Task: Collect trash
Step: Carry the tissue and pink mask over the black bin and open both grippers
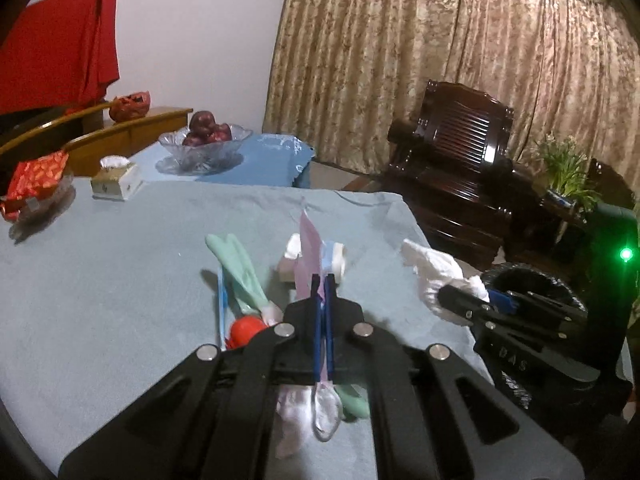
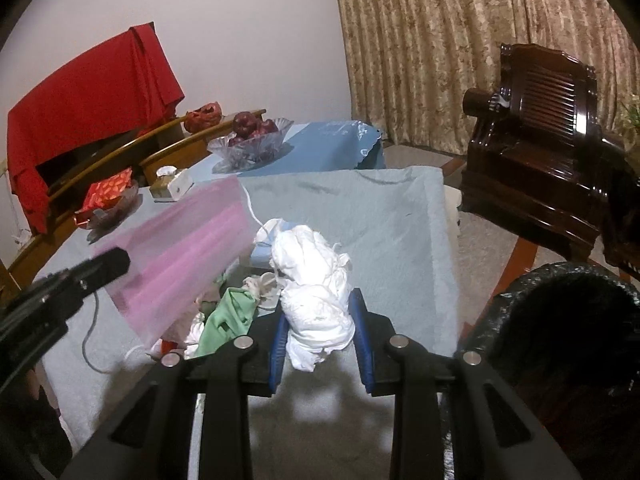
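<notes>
A grey-blue clothed table (image 1: 100,280) bears a tissue box (image 1: 116,180) and scattered trash (image 1: 240,276).

My right gripper (image 2: 322,322) clamps a crumpled white tissue wad (image 2: 316,300) between its blue pads (image 2: 363,332). Left of my jaws, the left gripper (image 2: 105,266) pinches a pink face mask (image 2: 188,256). A black-lined trash bin (image 2: 560,320) stands to my right.

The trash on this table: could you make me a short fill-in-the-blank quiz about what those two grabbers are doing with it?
1. The left gripper is shut on a ____ face mask.
2. The right gripper holds a crumpled ____ tissue wad.
3. The glass bowl contains dark red ____.
4. The trash bin is lined with a ____ bag.

Missing words: pink; white; apples; black
</notes>
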`<state>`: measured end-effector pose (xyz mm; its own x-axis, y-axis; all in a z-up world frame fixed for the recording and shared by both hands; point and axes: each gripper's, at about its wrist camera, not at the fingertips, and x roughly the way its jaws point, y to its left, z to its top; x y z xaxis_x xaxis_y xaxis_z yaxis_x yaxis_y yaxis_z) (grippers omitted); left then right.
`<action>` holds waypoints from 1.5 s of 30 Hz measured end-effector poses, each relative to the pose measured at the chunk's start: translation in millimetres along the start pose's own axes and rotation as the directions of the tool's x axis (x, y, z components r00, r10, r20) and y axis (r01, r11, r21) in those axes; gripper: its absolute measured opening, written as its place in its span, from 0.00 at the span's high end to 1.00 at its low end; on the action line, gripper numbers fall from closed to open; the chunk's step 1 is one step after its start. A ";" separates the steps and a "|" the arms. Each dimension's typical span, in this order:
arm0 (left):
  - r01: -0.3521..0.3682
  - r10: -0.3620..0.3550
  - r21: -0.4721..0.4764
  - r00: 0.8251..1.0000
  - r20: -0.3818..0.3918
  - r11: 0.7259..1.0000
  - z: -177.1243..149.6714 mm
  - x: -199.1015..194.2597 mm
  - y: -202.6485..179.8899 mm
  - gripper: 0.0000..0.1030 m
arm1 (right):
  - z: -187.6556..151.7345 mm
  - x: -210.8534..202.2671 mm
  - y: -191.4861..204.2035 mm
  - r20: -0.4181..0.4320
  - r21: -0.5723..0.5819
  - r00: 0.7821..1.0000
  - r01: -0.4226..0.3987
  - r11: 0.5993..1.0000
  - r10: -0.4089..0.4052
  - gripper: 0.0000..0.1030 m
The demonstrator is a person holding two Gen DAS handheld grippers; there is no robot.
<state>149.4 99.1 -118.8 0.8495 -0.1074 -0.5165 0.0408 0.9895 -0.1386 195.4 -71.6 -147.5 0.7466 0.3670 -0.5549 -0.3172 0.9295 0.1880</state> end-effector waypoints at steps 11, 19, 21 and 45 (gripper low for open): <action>0.067 -0.069 0.041 0.997 0.025 0.997 -0.7 -35.8 -38.4 0.99 | 5.1 -45.4 -14.8 0.056 0.017 0.998 0.014 1.000 -0.015 0.72; 0.096 -0.098 0.070 0.995 0.022 0.993 -0.8 -44.6 -67.6 0.99 | 4.1 -75.3 -27.6 0.071 0.037 0.996 0.048 0.998 -0.050 0.72; 0.098 -0.100 0.075 0.995 0.019 0.992 -0.3 -44.0 -71.6 0.99 | 3.7 -83.0 -31.8 0.073 0.040 0.995 0.061 0.997 -0.064 0.72; 0.351 -0.348 0.199 0.936 -0.049 0.915 -5.7 -20.2 -212.8 0.99 | -28.7 -174.2 -154.2 0.102 0.190 0.943 0.295 0.937 -0.317 0.72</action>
<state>120.6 -109.8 -83.8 0.7554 -0.4500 -0.4763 0.4403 0.8869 -0.1397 97.4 -279.9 -103.1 0.8641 0.0548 -0.5004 0.0341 0.9854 0.1668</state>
